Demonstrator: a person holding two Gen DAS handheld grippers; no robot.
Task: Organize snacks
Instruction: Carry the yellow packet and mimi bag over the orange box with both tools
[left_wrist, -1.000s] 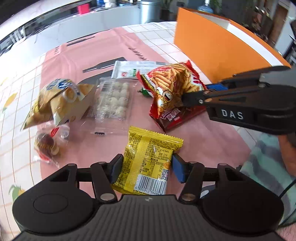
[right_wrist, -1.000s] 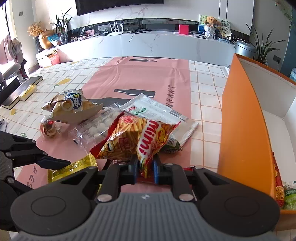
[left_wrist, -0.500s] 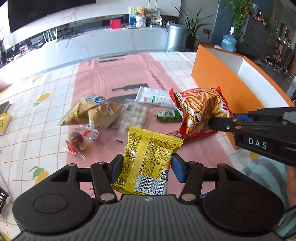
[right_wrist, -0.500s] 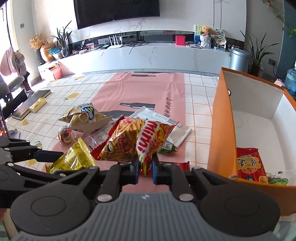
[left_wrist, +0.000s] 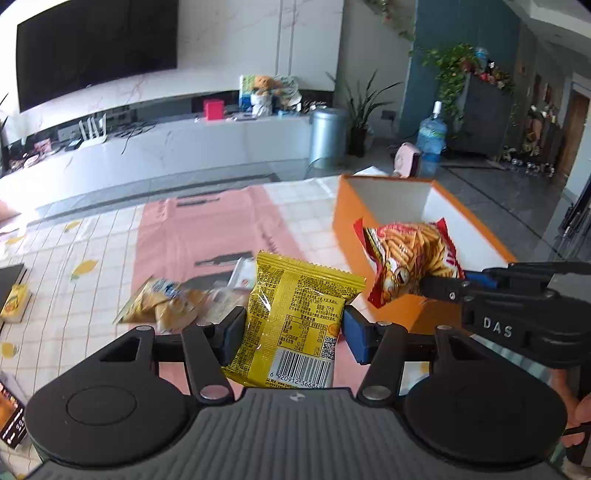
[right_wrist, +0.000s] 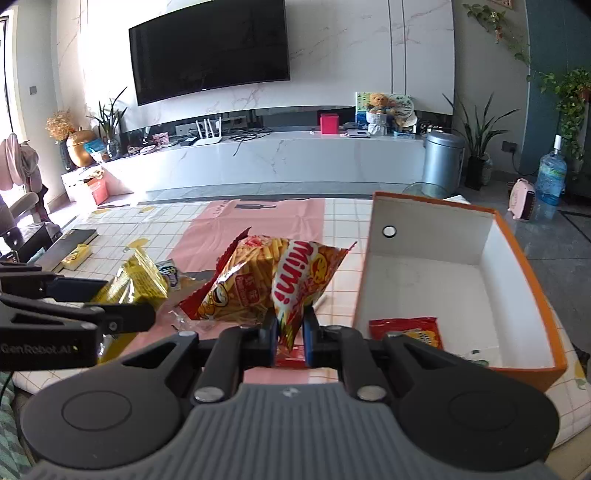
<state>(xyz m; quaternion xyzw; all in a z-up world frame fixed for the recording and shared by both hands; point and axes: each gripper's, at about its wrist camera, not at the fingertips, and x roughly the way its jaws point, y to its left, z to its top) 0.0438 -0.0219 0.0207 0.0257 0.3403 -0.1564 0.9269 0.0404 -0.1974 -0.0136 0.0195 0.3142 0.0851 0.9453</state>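
Observation:
My left gripper (left_wrist: 291, 332) is shut on a yellow snack packet (left_wrist: 295, 314) and holds it up above the table. My right gripper (right_wrist: 290, 332) is shut on a red Mimi chips bag (right_wrist: 273, 284), held in the air just left of the orange box (right_wrist: 532, 295). The right gripper also shows in the left wrist view (left_wrist: 436, 286), with the chips bag (left_wrist: 410, 254) in front of the orange box (left_wrist: 347, 218). The left gripper (right_wrist: 129, 310) and yellow packet (right_wrist: 136, 280) show at the left of the right wrist view. A red packet (right_wrist: 410, 330) lies inside the box.
Other snack bags (left_wrist: 166, 302) lie on the pink mat (left_wrist: 207, 236) over the tiled tablecloth. A small yellow box (left_wrist: 14, 299) and a dark book (right_wrist: 70, 247) sit at the table's left. A white counter stands beyond the table.
Both grippers have risen with their packets and tilted up, so the room shows. The chips bag has moved toward the orange box.

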